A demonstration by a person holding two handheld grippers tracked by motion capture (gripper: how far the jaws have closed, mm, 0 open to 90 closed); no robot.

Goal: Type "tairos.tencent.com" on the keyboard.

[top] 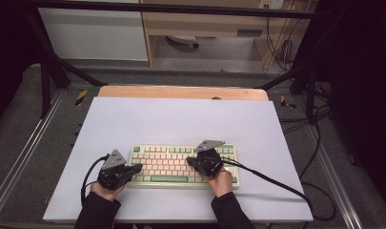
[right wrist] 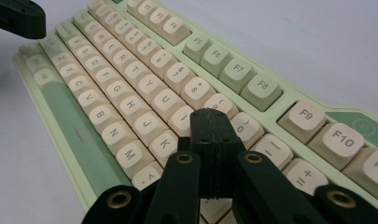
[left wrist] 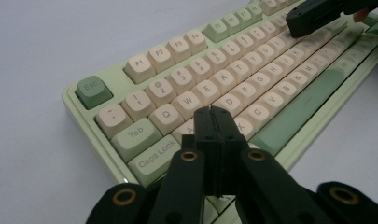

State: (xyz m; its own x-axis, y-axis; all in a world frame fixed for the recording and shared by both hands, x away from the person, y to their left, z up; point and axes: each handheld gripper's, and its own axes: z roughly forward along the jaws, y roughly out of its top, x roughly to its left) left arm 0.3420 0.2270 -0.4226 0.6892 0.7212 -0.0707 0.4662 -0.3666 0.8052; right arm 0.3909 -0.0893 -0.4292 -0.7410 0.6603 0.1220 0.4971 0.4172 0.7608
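Observation:
A pale green keyboard point(top: 167, 160) with cream keys and a green space bar lies on the white table top near the front edge. My left gripper point(top: 137, 168) is shut, its tips over the keyboard's left end. In the left gripper view the shut tips point(left wrist: 214, 113) hover above the keyboard point(left wrist: 252, 70) around the A, S and Z keys. My right gripper point(top: 189, 161) is shut too, over the right half. In the right gripper view its tips point(right wrist: 210, 114) sit just above the keyboard point(right wrist: 130, 93) near the I, O and K keys. Nothing is between either pair of jaws.
The white table top point(top: 181, 119) spreads wide behind and beside the keyboard, with a wooden strip point(top: 181, 92) at its far edge. A black cable point(top: 276, 181) trails right from my right gripper. Dark frame poles point(top: 45, 81) stand at the back corners.

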